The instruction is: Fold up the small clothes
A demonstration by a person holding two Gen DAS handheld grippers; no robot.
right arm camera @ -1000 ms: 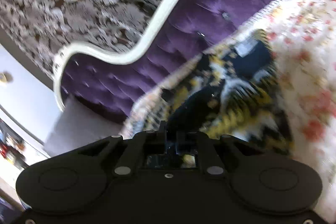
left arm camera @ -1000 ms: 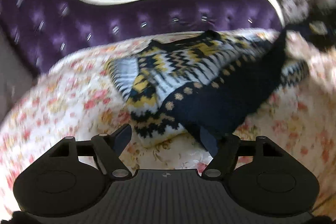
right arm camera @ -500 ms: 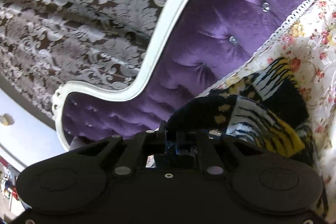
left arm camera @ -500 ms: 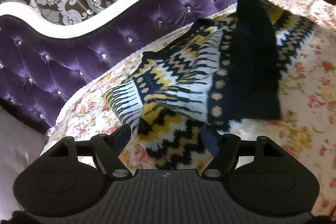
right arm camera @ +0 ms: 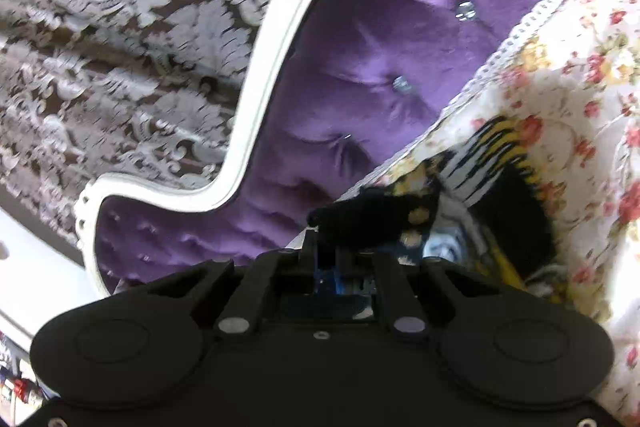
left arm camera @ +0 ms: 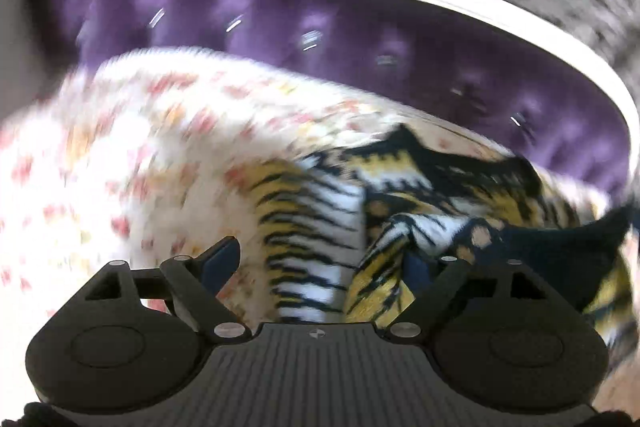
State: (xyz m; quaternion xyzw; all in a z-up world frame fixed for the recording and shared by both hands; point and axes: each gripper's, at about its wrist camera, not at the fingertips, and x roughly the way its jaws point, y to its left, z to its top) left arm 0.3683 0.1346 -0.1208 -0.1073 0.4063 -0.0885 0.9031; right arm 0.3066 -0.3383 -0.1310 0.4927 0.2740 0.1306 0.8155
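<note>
A small knitted sweater (left arm camera: 400, 211), patterned in black, yellow and white, lies rumpled on the floral bedspread (left arm camera: 120, 167). My left gripper (left arm camera: 320, 263) is open just above the sweater's near edge, with fabric between and under its fingers. The left wrist view is blurred by motion. My right gripper (right arm camera: 326, 247) is shut on a black edge of the sweater (right arm camera: 372, 219) and holds it lifted, with the rest of the sweater (right arm camera: 500, 179) lying below on the bedspread (right arm camera: 592, 99).
A purple tufted headboard (left arm camera: 360, 39) with a white curved frame (right arm camera: 260, 79) stands right behind the bed. Patterned grey-brown wallpaper (right arm camera: 120, 27) lies beyond it. The bedspread spreads out to the left of the sweater.
My left gripper has swung quickly and moved in closer over the sweater's near edge. My right gripper has kept its hold on the black edge and carried it further across.
</note>
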